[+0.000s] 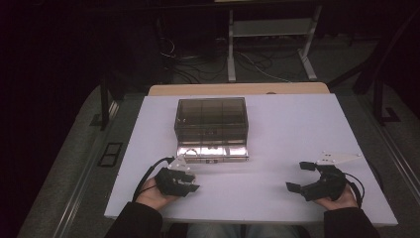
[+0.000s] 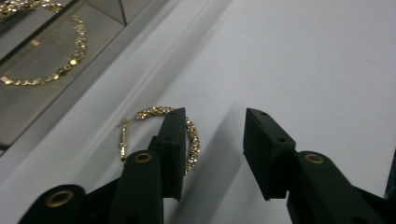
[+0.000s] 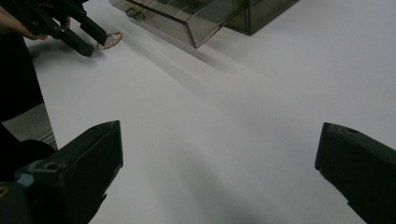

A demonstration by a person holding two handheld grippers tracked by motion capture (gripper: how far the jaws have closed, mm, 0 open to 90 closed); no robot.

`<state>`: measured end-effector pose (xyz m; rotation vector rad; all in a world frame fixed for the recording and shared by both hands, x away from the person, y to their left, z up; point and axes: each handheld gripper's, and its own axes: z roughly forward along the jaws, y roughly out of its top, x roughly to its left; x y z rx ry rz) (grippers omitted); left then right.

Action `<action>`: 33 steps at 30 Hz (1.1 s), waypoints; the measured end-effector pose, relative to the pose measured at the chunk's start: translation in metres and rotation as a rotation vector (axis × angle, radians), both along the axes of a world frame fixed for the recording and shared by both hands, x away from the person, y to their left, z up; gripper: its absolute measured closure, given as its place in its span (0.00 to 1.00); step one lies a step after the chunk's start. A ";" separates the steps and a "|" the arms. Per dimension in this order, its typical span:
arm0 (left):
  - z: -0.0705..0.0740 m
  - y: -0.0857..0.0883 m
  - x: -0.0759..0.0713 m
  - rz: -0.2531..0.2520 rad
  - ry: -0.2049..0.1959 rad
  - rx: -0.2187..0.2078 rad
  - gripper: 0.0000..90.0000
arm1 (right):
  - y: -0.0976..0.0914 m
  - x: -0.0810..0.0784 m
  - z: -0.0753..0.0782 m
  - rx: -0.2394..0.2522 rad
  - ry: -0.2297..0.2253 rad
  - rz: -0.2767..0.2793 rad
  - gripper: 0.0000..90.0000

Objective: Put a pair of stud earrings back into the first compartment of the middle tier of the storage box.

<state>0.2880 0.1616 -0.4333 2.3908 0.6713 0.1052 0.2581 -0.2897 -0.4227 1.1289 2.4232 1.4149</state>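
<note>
One drawer (image 2: pixel 42 88) of gold chains lies beside the hoop earring (image 2: pixel 161 135).

The table (image 1: pixel 297 129) has a smooth, matt white top that looks like painted board or laminate, with a strip of pale wood (image 1: pixel 237 89) showing at its far edge. The box (image 1: pixel 211 119) is smoky, see-through plastic, glossy enough to throw bright reflections along its drawer (image 1: pixel 213 151). The hoop earring (image 2: pixel 191 140) is shiny gold-coloured metal with a twisted, beaded texture (it glitters in small points), and the chain (image 2: pixel 70 60) inside the drawer has the same bright gold finish. The fingers (image 2: pixel 268 149) of the left gripper (image 2: pixel 210 140) are matt black plastic, faintly grainy, with brass-coloured metal rivets (image 2: pixel 314 158). The floor (image 1: pixel 64 168) looks like rough grey carpet.
</note>
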 end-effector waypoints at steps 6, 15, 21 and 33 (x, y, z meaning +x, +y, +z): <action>-0.002 0.002 0.003 0.022 -0.001 0.005 0.76 | 0.000 0.000 0.000 0.000 0.000 -0.001 0.00; -0.002 0.001 0.005 0.018 -0.005 0.017 0.85 | 0.000 0.000 0.000 0.000 0.000 0.000 0.00; -0.003 0.004 0.010 0.024 0.036 -0.009 0.93 | 0.000 0.000 0.000 0.000 0.000 0.001 0.00; -0.005 0.011 0.017 0.064 0.138 -0.070 0.95 | 0.000 0.001 0.000 -0.003 0.003 0.000 0.00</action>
